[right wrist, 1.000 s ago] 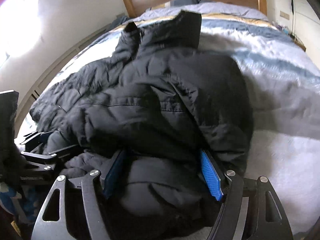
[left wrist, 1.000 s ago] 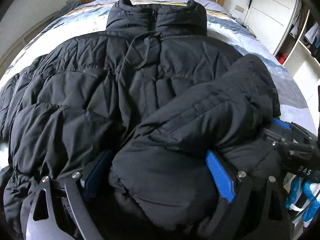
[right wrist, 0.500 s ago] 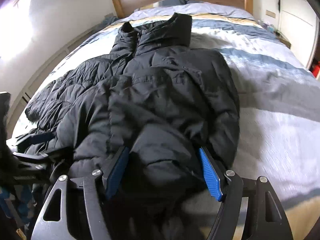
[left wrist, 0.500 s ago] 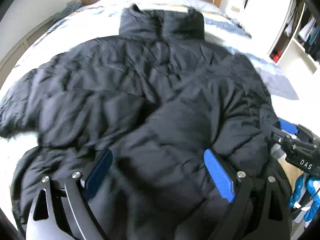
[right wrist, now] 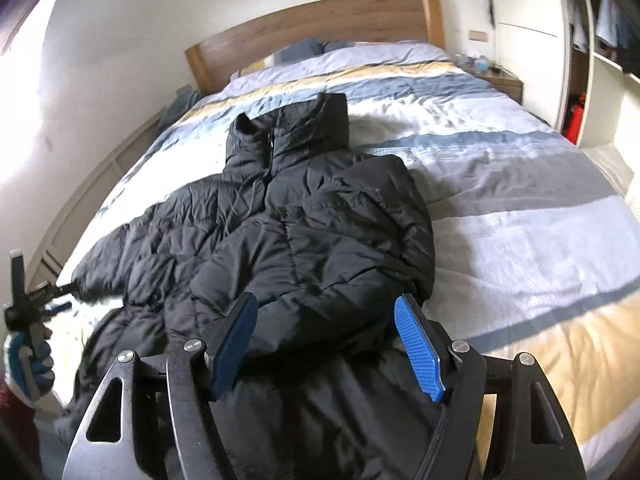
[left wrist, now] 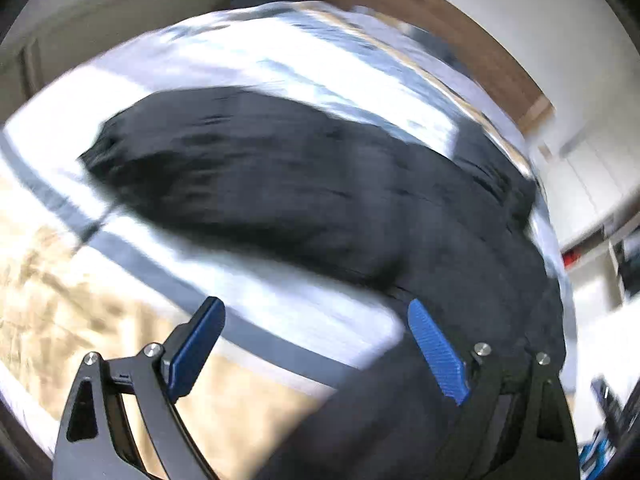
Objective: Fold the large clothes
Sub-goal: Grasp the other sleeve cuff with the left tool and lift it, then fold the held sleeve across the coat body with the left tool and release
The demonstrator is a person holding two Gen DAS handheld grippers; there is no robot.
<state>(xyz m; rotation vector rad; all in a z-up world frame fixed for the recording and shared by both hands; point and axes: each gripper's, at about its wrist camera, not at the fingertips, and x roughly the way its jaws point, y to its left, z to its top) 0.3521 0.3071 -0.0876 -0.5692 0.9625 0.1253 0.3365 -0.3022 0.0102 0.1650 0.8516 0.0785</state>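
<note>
My right claw (right wrist: 326,346) hangs half open over the jacket (right wrist: 304,240), pads clear of the cloth and gripping nothing. My left claw (left wrist: 316,354) is spread wide with only bedspread between its pads; that view is badly blurred.

The jacket lies chest-up along the middle of the bed (right wrist: 540,240), collar (right wrist: 288,132) toward the headboard (right wrist: 320,28), hem at the foot edge under my right claw. One sleeve is folded across the chest; the other sprawls toward the bed's left edge, near my left claw.

Risks, as I judge them: the puffy, quilted shell is slick and springy, so the folded sleeve may slide back open. A shallow pinch would catch only the outer fabric. The hem could slip off the foot edge.
</note>
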